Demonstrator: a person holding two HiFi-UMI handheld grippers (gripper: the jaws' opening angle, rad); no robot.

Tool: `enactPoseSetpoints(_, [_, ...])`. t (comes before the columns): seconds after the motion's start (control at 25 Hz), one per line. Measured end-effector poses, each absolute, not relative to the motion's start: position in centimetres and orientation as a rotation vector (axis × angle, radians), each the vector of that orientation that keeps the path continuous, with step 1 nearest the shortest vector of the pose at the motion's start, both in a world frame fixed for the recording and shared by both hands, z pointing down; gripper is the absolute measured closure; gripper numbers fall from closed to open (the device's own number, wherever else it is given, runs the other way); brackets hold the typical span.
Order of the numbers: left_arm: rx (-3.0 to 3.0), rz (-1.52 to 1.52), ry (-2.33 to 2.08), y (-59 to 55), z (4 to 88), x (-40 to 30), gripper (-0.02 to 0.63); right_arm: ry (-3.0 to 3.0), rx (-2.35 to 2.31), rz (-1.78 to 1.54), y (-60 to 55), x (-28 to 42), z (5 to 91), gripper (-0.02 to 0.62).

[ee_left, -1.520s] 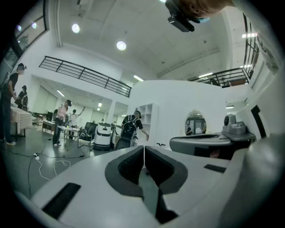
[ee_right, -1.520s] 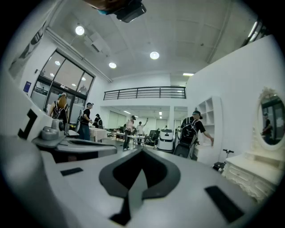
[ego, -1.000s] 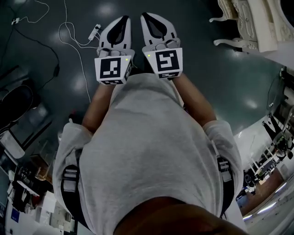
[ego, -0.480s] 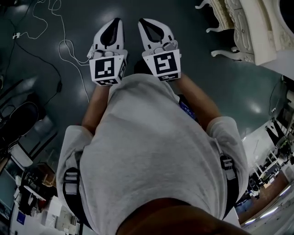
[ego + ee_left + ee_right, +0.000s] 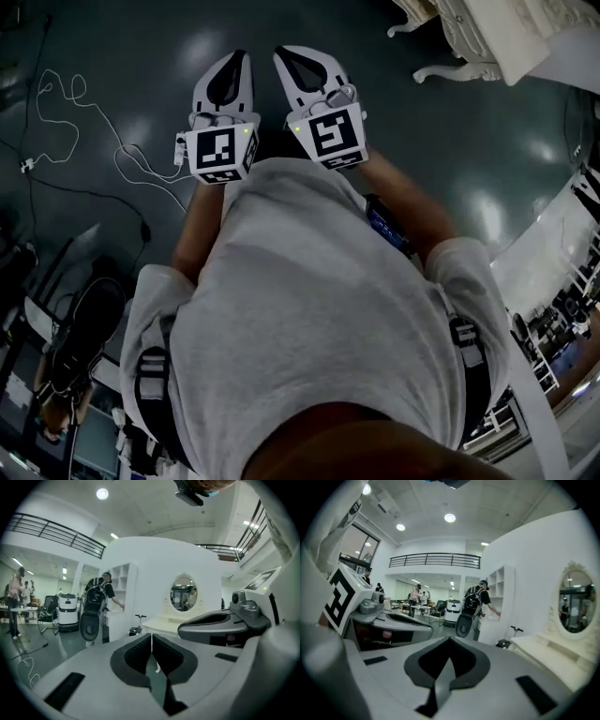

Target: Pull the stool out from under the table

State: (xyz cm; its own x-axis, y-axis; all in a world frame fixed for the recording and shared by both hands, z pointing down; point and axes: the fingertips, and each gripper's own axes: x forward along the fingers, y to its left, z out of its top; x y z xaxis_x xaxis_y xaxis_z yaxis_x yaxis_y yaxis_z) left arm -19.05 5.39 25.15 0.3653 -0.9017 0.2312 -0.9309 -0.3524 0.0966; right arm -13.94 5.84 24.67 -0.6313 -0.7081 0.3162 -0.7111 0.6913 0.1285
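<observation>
Progress: nothing done yet, by my read. No stool is gripped and none stands out on the open floor (image 5: 112, 56), so the approach, the grab and the pull are all left.
Left hand-held gripper (image 5: 151, 637): jaws pressed right together with nothing between them, held out in front of the person's chest.
Right hand-held gripper (image 5: 450, 642): the same story, closed tight and empty, just beside the left one at its 3 o'clock.
Table (image 5: 159, 620): white, with an oval mirror (image 5: 183, 592) above it. It sits ahead of the left gripper between 12 and 1 o'clock, and slides off toward 4 o'clock in the right gripper view.
Stool: I can't pick it out for certain. The head view shows carved white legs (image 5: 448, 70) at 1 o'clock from the grippers, but I cannot tell whether they belong to the table or the stool.
Stool against grippers: if it is tucked under that table, it lies ahead and to the right, well apart from both, with bare dark floor between.
What's needed, as I judge it: close in toward 1 o'clock, open a jaw pair, and find a leg or seat edge to take hold of.
Bystander: a person with a backpack (image 5: 96, 611) stands far off at 10 o'clock, clear of the action.
</observation>
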Motion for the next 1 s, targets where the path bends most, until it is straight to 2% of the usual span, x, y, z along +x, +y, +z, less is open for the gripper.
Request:
enactPoseSetpoints(0.48, [2.808, 0.273, -0.925, -8.5, 25.4, -5.1, 0.592, -2.085, 1.792, 0.183, -4.1, 0.9, 25.4, 0.581])
enactPoseSetpoints(0.76, [2.923, 0.316, -0.545, -13.0, 25.0, -2.1, 0.592, -1.816, 2.042, 0.282, -5.4, 3.6, 25.3, 0.581])
enactPoseSetpoints(1.0, [2.963, 0.384, -0.346, -12.4, 25.4, 2.7, 0.592, -1.689, 2.119, 0.375, -3.1, 6.8, 26.8, 0.581])
